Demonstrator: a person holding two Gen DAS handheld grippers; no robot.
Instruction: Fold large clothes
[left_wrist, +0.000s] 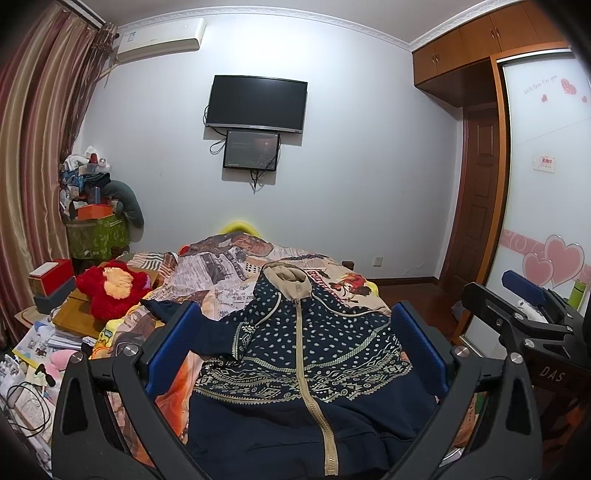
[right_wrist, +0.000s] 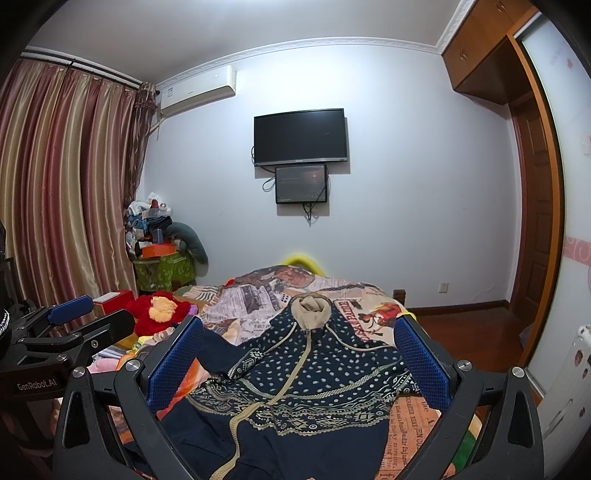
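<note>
Navy hoodie (left_wrist: 295, 354) w/ pale dot + geometric pattern lies front-up on the bed (left_wrist: 229, 273), spread over a printed newspaper-style quilt. Beige hood (left_wrist: 286, 277) points toward the far wall; tan zipper (left_wrist: 314, 387) runs down the centre, closed as far as visible. One sleeve (left_wrist: 207, 325) stretches out to the left across the quilt.

Left tongs (left_wrist: 295, 350) hover over the hoodie's lower body, jaws spread wide, blue pads (left_wrist: 171, 343) either side of the garment, nothing gripped. Can't tell if the pads touch the fabric.

Right tongs (right_wrist: 299, 365) likewise wide open over the hoodie (right_wrist: 303, 376), empty; the right pad sits near the garment's right edge. In the left wrist view the right tongs (left_wrist: 524, 295) show at the right, beside the left pair. In the right wrist view the left tongs (right_wrist: 74, 314) show at far left.

Bkgd: red plush toy (left_wrist: 110, 291) left of the bed, dark TV (left_wrist: 256, 103) on the wall w/ a smaller screen (left_wrist: 251, 149) just below, AC unit (left_wrist: 162, 38) up top, striped curtains (left_wrist: 33, 147) at left, wardrobe w/ heart stickers (left_wrist: 546, 184) at right.
</note>
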